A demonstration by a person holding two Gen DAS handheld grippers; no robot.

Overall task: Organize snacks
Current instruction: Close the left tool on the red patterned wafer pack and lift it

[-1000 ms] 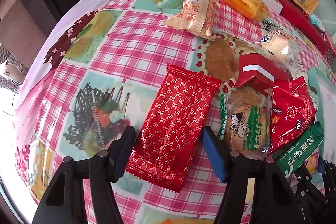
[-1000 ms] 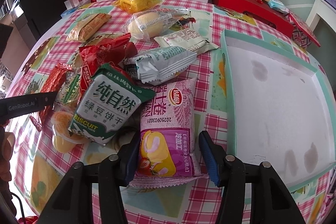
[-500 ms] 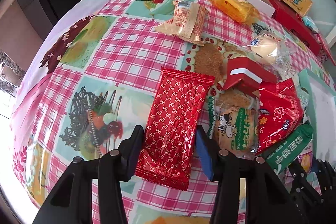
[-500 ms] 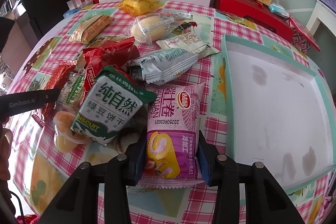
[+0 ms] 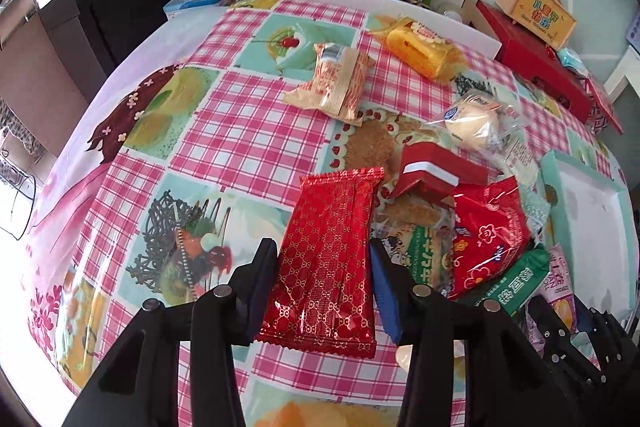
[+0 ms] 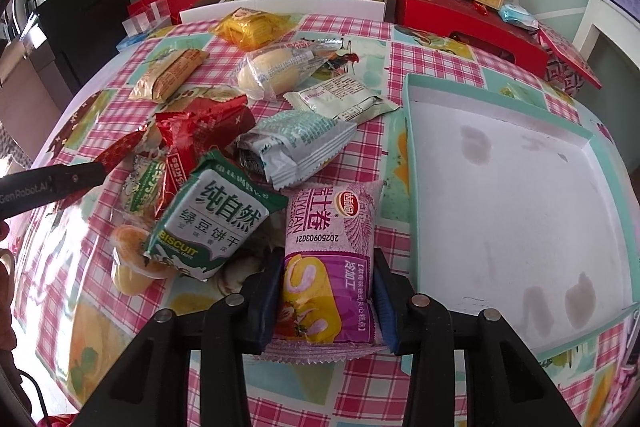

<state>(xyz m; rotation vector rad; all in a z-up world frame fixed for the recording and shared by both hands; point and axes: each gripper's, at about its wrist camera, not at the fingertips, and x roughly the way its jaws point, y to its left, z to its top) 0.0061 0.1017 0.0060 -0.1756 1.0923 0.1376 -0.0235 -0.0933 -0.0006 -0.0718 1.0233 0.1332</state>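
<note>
Black plastic left gripper [image 5: 322, 289] and right gripper [image 6: 326, 301], blue-padded fingers [image 5: 385, 293], silver screws, white lettering, possibly "GenRobot.AI"

A table [image 6: 360, 39] under a pink-checked cloth printed with dessert pictures carries a scatter of snack packets and a shallow white tray [image 6: 404, 147] with a mint-green rim. Taking the tray as landmark, a pale printed sachet [image 6: 342, 99] and a silver-green packet [image 6: 296, 143] lie just beside its left rim. Farther left lie a clear-wrapped bun [image 6: 276, 69], a yellow pack [image 6: 252, 27] and a tan wafer pack [image 6: 170, 75].
</note>
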